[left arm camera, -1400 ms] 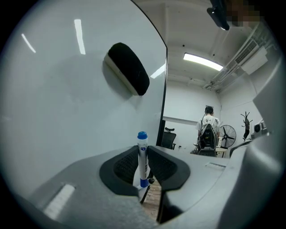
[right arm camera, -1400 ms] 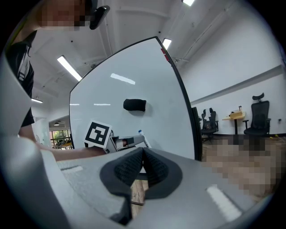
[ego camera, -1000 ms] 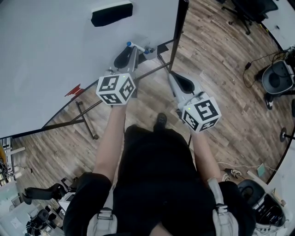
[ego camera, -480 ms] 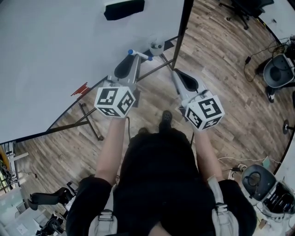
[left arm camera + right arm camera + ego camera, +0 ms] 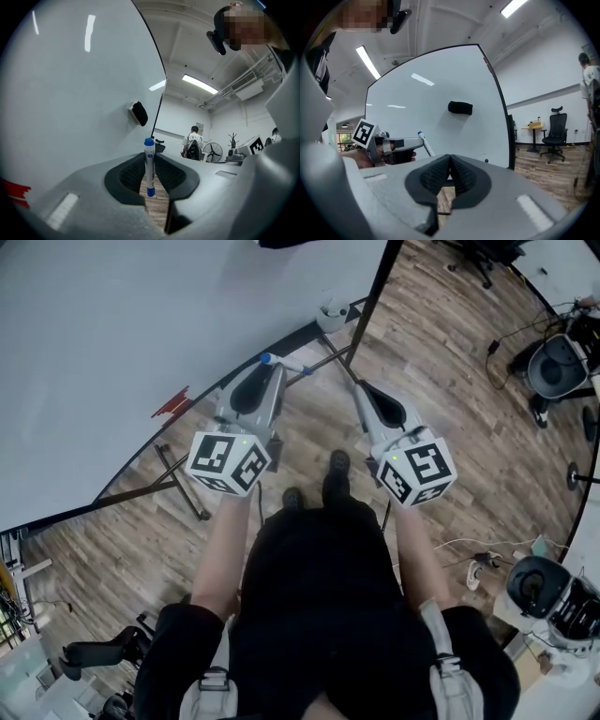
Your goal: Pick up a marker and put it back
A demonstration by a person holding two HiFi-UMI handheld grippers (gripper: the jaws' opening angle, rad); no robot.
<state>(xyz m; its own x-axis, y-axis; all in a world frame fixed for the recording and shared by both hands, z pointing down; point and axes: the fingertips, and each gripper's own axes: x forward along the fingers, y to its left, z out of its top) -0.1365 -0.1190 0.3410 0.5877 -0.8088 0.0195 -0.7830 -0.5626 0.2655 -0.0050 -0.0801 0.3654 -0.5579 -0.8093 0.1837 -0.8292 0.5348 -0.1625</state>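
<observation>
Left claw (image 5: 270, 371): pressed onto the marker (image 5: 149, 161). The barrel stands crosswise between the two dark ribbed pads, one pad against each side. The marker is white with a blue cap at the upper end and a blue band at the lower end. Both ends project clear of the pads.

Position of the marker: in front of the whiteboard (image 5: 112, 334), close to its lower edge and near its black right-hand frame post. In the head view the blue cap end lies just at that lower edge. In the right gripper view the cap shows against the board face. Contact between cap and board cannot be determined from any view.

Right claw (image 5: 449, 165): pressed together, pad against pad, nothing between them. It is held beside the left claw, on the side nearer the frame post, off the board and pointing toward its lower right corner.

Whiteboard: the surface is largely blank. A black eraser (image 5: 460, 108) clings to the face, well above the marker. A small red mark (image 5: 172, 405) sits on the face near the lower edge, to the far side of the left claw from the frame post. The board stands on a dark metal stand (image 5: 178, 488) on a wooden floor (image 5: 450, 427).

Beyond the board's right edge, well apart from it: a black office chair (image 5: 555, 129) and a standing person (image 5: 192, 143) seen from behind, with a floor fan (image 5: 215, 152) just beside that person.
</observation>
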